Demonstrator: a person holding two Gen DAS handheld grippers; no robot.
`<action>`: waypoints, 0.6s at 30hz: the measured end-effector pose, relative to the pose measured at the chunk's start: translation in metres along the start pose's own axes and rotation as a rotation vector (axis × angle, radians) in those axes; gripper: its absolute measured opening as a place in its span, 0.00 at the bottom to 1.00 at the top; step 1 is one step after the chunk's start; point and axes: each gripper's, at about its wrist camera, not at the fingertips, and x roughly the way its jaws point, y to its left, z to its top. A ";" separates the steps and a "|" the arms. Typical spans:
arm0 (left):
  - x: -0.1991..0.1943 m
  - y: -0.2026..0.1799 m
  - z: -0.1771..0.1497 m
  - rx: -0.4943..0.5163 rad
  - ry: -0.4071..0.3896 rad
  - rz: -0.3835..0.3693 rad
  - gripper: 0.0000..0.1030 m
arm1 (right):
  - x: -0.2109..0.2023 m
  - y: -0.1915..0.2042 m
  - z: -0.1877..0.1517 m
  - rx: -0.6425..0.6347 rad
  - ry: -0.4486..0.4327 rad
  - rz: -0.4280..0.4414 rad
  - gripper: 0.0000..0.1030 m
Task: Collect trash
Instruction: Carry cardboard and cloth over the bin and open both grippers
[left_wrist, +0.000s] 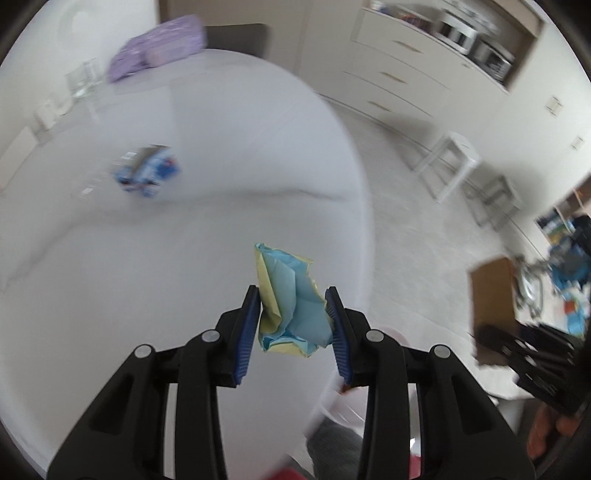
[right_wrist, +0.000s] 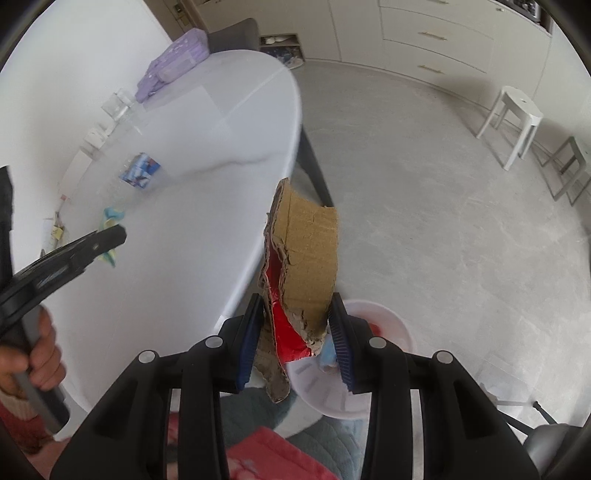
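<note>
My left gripper (left_wrist: 293, 325) is shut on a crumpled blue and yellow paper ball (left_wrist: 290, 301) and holds it above the white table's (left_wrist: 184, 258) right edge. It also shows in the right wrist view (right_wrist: 109, 236). My right gripper (right_wrist: 295, 332) is shut on a torn piece of brown cardboard with a red side (right_wrist: 303, 266), held beside the table over a white bin (right_wrist: 369, 380) on the floor. The cardboard also shows in the left wrist view (left_wrist: 493, 306). A blue and white wrapper (left_wrist: 146, 171) lies on the table further in.
A purple pack (right_wrist: 173, 62) and a clear glass (right_wrist: 118, 103) stand at the table's far end, with small white items along the wall side. A dark chair (right_wrist: 232, 35) stands beyond the table. White stools (right_wrist: 513, 118) stand on the grey floor at right.
</note>
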 end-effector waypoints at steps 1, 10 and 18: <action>-0.002 -0.017 -0.009 0.022 0.009 -0.024 0.35 | -0.002 -0.007 -0.006 0.002 0.002 -0.008 0.36; 0.009 -0.118 -0.055 0.158 0.082 -0.067 0.35 | 0.005 -0.071 -0.058 0.036 0.074 -0.007 0.36; 0.006 -0.156 -0.073 0.161 0.080 -0.038 0.35 | 0.008 -0.094 -0.071 -0.023 0.111 0.042 0.37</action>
